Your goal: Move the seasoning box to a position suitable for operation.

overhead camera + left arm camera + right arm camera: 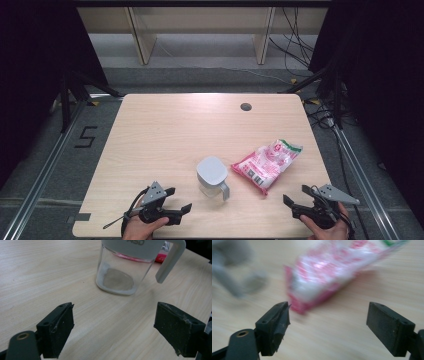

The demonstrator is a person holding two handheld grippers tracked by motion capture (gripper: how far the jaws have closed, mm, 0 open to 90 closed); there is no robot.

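Observation:
A clear glass jug (213, 177) with a grey lid and a grey handle stands upright near the table's front middle. In the left gripper view the jug (124, 268) looks empty and stands just ahead of the jaws. A pink and white plastic bag (266, 164) lies flat to the jug's right. My left gripper (178, 199) is held open at the front left, pointing toward the jug, with nothing between its jaws. My right gripper (296, 195) is open at the front right, below the bag. The right gripper view is blurred; the bag (332, 270) lies ahead of the wide-apart jaws.
The wooden table (165, 135) has a round cable hole (245, 106) near its far edge. Metal rails run along the floor on both sides. A floor marking "5" (86, 136) sits to the left. Cables lie on the floor at the back right.

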